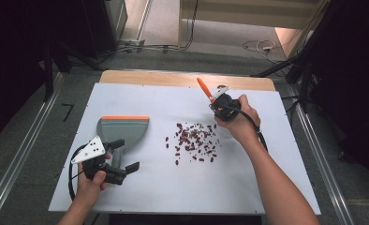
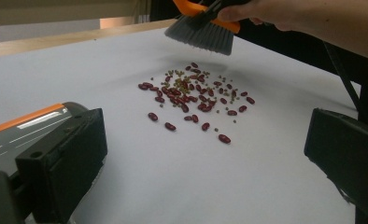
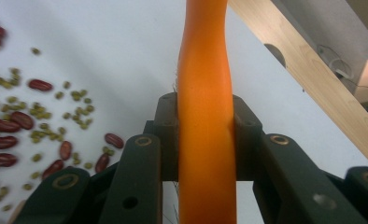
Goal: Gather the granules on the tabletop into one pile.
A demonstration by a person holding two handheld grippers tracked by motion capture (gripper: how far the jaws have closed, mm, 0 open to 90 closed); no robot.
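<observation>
Red kidney beans mixed with small green beans (image 1: 194, 140) lie scattered mid-table, also seen in the left gripper view (image 2: 196, 95) and the right gripper view (image 3: 23, 121). My right gripper (image 1: 222, 105) is shut on the orange handle (image 3: 205, 70) of a small brush, held just beyond the pile on its right. Its grey bristles (image 2: 201, 35) hang above the beans' far edge. A grey dustpan (image 1: 124, 129) with an orange lip lies left of the beans. My left gripper (image 1: 125, 154) stands open at the dustpan's handle end, with bare table between its jaws (image 2: 205, 154).
The white tabletop (image 1: 267, 178) has a wooden strip (image 1: 173, 77) along its far edge. Grey floor with cables and dark stands lies beyond. Each gripper trails a black cable.
</observation>
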